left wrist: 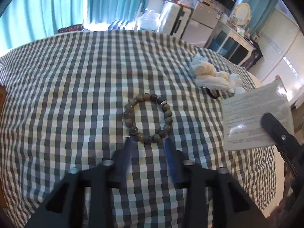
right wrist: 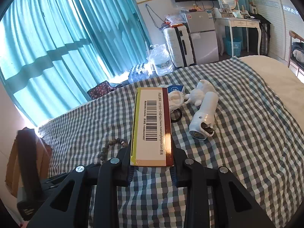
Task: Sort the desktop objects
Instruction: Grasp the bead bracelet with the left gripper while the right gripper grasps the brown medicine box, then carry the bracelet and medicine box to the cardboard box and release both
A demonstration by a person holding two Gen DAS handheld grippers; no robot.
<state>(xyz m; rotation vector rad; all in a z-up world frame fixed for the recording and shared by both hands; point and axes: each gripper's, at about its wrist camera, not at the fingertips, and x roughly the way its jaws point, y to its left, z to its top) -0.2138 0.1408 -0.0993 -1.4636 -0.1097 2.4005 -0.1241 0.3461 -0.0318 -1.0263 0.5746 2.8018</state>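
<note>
A brown bead bracelet [left wrist: 148, 118] lies flat on the checked cloth [left wrist: 76, 95]. My left gripper [left wrist: 149, 142] is open just short of it, its fingertips near the bracelet's near edge. My right gripper [right wrist: 152, 152] is shut on a flat box with a barcode [right wrist: 152, 125] and holds it above the cloth. The box also shows at the right in the left wrist view [left wrist: 254, 117], with a right finger on it. Part of the bracelet shows left of the box in the right wrist view [right wrist: 112, 146].
A white handheld device [right wrist: 204, 114], a white figurine [right wrist: 199, 92], a white cloth bundle [right wrist: 175, 98], a black ring [right wrist: 175, 115] and a small blue box [right wrist: 175, 89] lie behind the held box. A cardboard box [right wrist: 13, 161] stands at the left.
</note>
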